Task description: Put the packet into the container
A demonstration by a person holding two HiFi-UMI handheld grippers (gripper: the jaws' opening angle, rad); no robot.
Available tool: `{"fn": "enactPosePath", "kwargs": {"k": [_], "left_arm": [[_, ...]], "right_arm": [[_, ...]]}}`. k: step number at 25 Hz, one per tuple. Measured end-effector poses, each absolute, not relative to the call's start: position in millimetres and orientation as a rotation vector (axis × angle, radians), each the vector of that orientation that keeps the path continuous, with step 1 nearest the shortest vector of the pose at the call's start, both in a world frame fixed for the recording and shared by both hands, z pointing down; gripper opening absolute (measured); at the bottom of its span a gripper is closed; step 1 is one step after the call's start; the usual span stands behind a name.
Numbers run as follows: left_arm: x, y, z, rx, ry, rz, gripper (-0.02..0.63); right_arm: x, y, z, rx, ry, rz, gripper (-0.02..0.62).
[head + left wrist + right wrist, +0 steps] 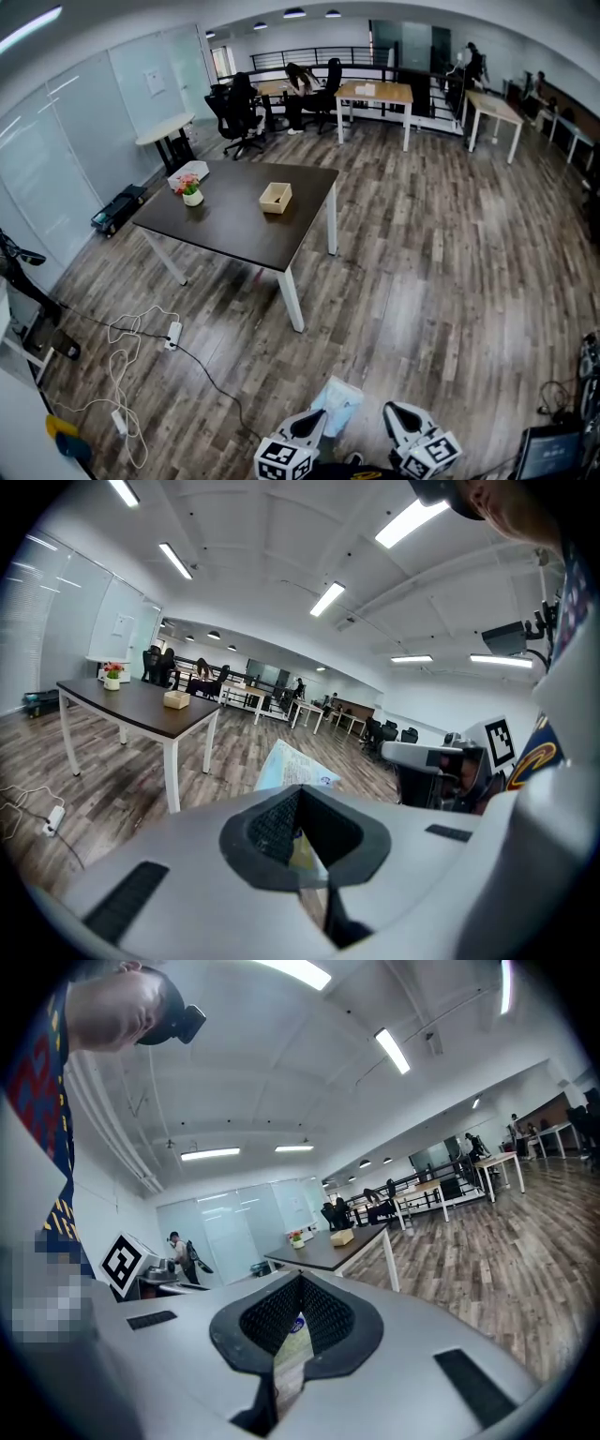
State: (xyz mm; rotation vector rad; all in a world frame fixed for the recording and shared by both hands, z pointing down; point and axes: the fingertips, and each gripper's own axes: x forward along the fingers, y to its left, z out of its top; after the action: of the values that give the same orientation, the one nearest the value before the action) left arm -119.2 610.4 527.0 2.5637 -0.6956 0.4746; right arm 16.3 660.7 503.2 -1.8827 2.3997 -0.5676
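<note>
Fingers of the left gripper (pixel 312 424) and right gripper (pixel 395 415) clamped the packet (pixel 336 401) — a steady carry was needed, since the container (pixel 276 197) sat well apart on the desk (pixel 230 225).

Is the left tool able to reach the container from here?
Probably not: the container sits on the table, far across the floor from the left tool, which grips the packet. Nothing blocks the walk.

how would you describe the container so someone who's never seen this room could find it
Find the dark brown table with white legs in the middle of the wood floor. The container is the small open-topped box near its right edge in the head view. It is pale tan and square, unlike the pot of pink flowers at the left end.
</note>
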Motion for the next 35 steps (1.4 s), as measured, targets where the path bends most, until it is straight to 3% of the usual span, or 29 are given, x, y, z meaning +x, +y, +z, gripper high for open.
{"fn": "enactPosePath", "kwargs": {"k": [19,35], "left_arm": [[-93,404,527,2.634,-0.495,0.423,-0.002],[-70,314,529,2.618,-0.527,0.442,-0.002]], "right_arm": [[30,466,465,-2.094,2.271,-0.560,0.003],[52,366,477,-2.028,2.278,-0.615,0.002]]}}
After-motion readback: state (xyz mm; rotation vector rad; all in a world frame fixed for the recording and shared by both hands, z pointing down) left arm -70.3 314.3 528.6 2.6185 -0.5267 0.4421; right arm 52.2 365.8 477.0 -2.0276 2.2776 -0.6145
